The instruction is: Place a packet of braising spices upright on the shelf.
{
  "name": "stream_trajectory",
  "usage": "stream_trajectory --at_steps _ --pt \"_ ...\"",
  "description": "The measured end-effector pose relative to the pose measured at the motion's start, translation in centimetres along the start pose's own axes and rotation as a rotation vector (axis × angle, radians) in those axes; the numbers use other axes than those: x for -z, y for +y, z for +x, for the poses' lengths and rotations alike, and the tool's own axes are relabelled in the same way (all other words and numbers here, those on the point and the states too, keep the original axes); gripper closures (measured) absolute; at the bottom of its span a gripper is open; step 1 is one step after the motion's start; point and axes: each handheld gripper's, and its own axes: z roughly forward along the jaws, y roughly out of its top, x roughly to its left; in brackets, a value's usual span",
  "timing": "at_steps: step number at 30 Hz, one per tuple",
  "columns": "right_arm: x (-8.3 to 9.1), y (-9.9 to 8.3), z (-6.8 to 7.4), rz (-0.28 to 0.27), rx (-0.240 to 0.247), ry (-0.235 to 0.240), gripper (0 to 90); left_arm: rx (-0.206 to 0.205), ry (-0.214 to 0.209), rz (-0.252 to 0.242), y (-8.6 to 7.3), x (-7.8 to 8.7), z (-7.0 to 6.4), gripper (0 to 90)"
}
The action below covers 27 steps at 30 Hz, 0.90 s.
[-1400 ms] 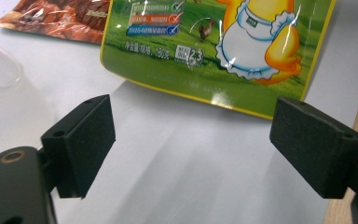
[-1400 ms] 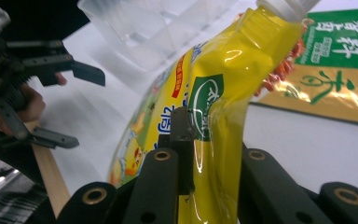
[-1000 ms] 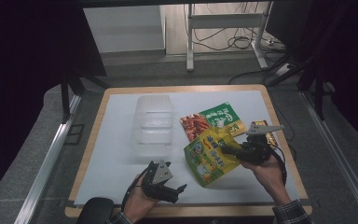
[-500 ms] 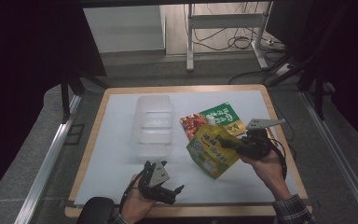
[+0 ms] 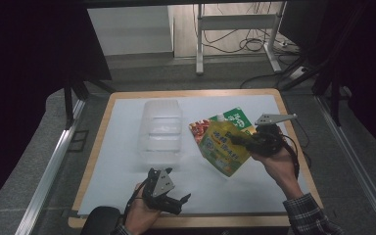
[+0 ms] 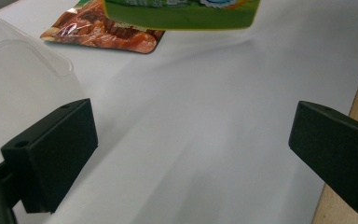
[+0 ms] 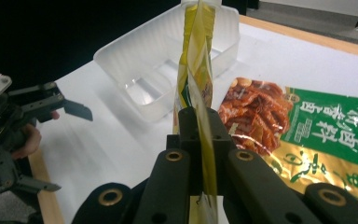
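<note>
Jaws of the right gripper [image 5: 241, 141] are clamped on the edge of a glossy yellow-green pouch [image 5: 223, 147], lifted above the white table [image 5: 117, 161] beside a clear ribbed plastic tub [image 5: 160, 128]. Left gripper [image 5: 178, 201], near the front edge, has its black jaws spread wide, holding nothing.

A wood-edged worktop [image 5: 293, 147] under a white sheet stands on grey carpet [image 5: 34, 161]. At twelve o'clock, metal stand legs [image 5: 199, 39] and loose cables [image 5: 247, 44] rest on pale floor. Darkness flanks three and nine o'clock.
</note>
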Motion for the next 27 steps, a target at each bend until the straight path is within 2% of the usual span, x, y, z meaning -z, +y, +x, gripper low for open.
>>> stream_trajectory --at_steps 8,11,16,17,20,27 --pt "-0.9 1.6 -0.3 0.0 0.02 0.005 88.9 0.002 0.001 0.017 -0.1 0.1 0.0 0.0" --pt "-1.4 2.5 -0.6 -0.002 0.034 0.011 88.9 -0.031 0.019 0.014 0.0 0.3 -0.6 0.0" --pt "-1.9 3.4 -1.0 -0.003 0.033 0.017 88.9 -0.05 0.032 0.011 0.0 0.4 -0.9 0.0" --pt "-2.1 3.7 -1.1 -0.006 0.034 0.016 88.9 -0.068 0.037 0.007 0.0 0.6 -0.9 0.0" --pt "-2.5 4.3 -1.2 -0.01 0.037 0.014 88.9 -0.07 0.044 0.003 0.0 0.7 -0.9 0.0" --pt "-3.2 5.5 -1.6 -0.014 0.048 0.013 88.9 -0.041 0.043 0.006 -0.1 0.8 -0.4 0.1"
